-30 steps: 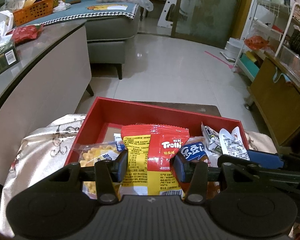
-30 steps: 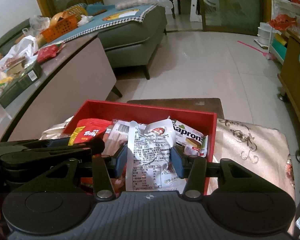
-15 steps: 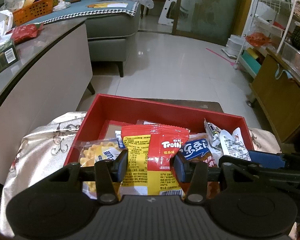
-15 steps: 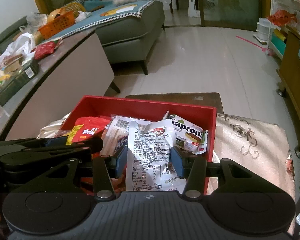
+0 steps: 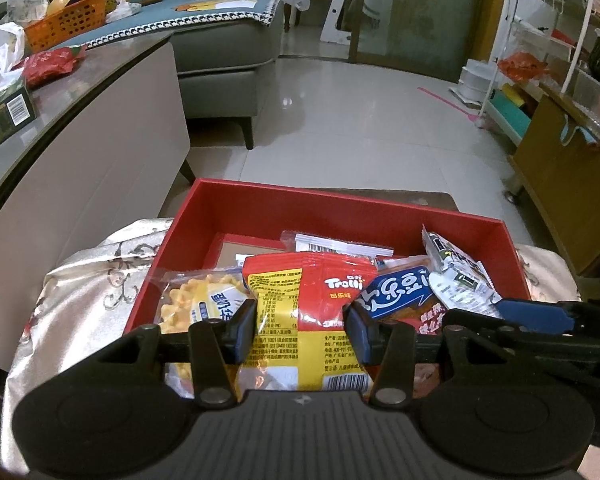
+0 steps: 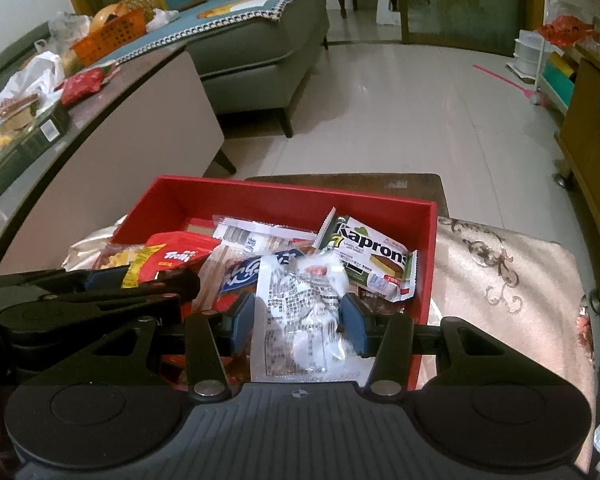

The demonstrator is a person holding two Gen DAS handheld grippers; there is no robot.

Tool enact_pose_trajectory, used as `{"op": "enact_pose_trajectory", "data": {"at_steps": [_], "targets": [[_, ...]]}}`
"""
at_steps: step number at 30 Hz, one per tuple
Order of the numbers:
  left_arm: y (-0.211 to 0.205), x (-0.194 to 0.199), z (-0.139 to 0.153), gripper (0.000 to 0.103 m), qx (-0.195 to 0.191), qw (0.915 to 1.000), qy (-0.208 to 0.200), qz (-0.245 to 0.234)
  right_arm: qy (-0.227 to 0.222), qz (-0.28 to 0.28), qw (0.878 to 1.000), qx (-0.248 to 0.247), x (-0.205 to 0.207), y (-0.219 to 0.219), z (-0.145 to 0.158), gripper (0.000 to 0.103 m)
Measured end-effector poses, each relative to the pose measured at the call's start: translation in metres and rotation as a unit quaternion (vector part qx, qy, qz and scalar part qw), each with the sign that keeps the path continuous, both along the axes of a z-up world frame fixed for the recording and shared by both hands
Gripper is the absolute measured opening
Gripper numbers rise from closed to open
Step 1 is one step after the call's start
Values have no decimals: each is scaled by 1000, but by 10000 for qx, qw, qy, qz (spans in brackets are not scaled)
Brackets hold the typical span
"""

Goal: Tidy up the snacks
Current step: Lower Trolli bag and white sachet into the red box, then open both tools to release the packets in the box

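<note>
A red box [image 5: 340,210] sits on a patterned cloth and holds several snack packets. My left gripper [image 5: 300,330] is shut on a red and yellow Trolli packet [image 5: 312,304] over the box's near left part. A waffle packet [image 5: 196,304] lies to its left and a blue packet [image 5: 396,292] to its right. My right gripper [image 6: 298,322] is shut on a crumpled white printed packet [image 6: 300,308] above the same red box [image 6: 292,196]. A Kapron packet [image 6: 372,258] lies at the box's right wall. The left gripper's arm [image 6: 100,300] shows at the left.
A grey counter [image 5: 60,120] with an orange basket [image 5: 66,24] and a green carton runs along the left. A grey sofa [image 5: 228,52] stands behind it. A wooden cabinet [image 5: 568,184] and a white rack stand at the right. Pale tiled floor lies beyond the box.
Both grippers kept their packets. The box's far wall has slid a little down in both views, so more of the box's contents shows. The white packet looks more squeezed.
</note>
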State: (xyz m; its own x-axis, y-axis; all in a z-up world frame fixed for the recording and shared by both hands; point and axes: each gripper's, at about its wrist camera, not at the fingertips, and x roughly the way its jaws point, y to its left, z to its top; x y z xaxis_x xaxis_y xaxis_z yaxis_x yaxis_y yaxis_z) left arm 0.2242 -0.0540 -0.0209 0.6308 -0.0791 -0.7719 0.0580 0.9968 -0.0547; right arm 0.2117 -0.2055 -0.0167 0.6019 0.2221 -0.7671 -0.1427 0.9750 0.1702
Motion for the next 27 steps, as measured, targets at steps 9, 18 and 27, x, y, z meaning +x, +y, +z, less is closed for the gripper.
{"op": "enact_pose_trajectory", "data": {"at_steps": [9,18,27], "targets": [[1,3,-4,42,-29,10000,38,57,-4,15,10000,-54,4,1,-3,54],[2,6,-4,52,-38,9999,116,47,-9,-137,9999,-48,5,-5,-3,61],[9,-1,3,65,83,9997,144,190,-57,-159,9998,-51,-4,-4,6,70]]}}
